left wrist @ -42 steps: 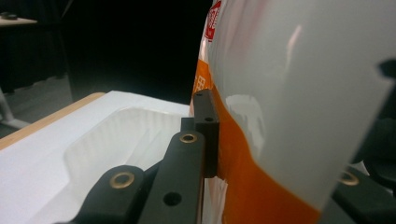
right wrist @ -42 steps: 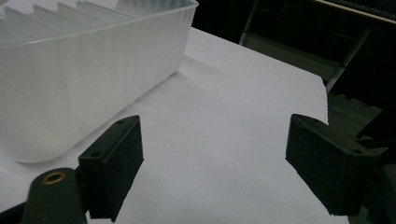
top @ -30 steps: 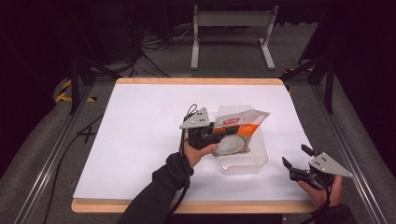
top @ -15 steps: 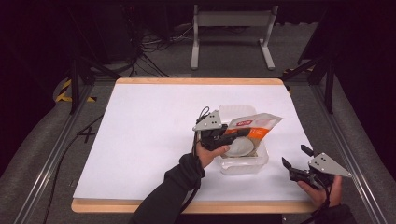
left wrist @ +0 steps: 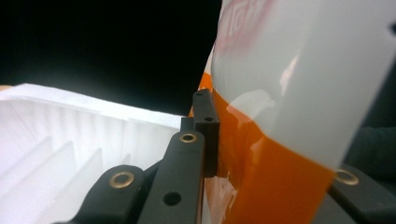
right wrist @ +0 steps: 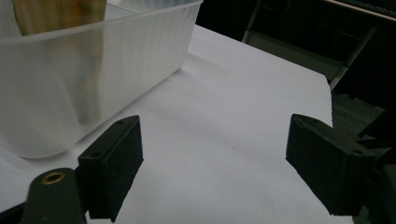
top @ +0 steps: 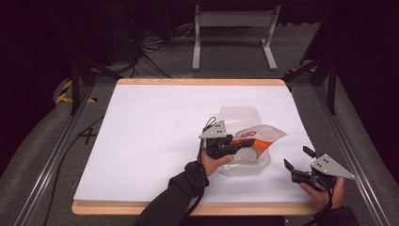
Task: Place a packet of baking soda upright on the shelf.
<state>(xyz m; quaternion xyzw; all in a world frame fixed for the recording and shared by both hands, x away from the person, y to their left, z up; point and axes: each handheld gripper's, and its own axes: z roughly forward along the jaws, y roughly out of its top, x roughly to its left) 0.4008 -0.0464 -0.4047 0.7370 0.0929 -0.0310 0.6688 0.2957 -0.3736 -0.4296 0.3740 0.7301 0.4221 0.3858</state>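
An orange-and-white plastic bag (top: 261, 136) with something round and pale inside hangs tilted over a clear plastic container (top: 246, 169) right of the table's middle. My left gripper (top: 236, 149) is shut on the bag's left end. In the left gripper view the pad (left wrist: 206, 130) presses on the bag's orange band (left wrist: 261, 182), with the container's ribbed wall (left wrist: 70, 140) just behind. My right gripper (top: 296, 157) rests near the front right edge, open and holding nothing. Its jaws (right wrist: 215, 163) stand wide apart beside the container (right wrist: 93, 74), and a tan shape (right wrist: 51, 14) shows through the wall.
A white sheet (top: 160, 132) covers the wooden table top. A clear lid or second tray (top: 239, 114) lies just behind the container. Metal rails run along both sides of the table, and a stand and cables (top: 155, 52) are on the floor beyond.
My left gripper has carried the bag to the right and downward, so the bag now lies lower over the container. The right gripper has stayed put.
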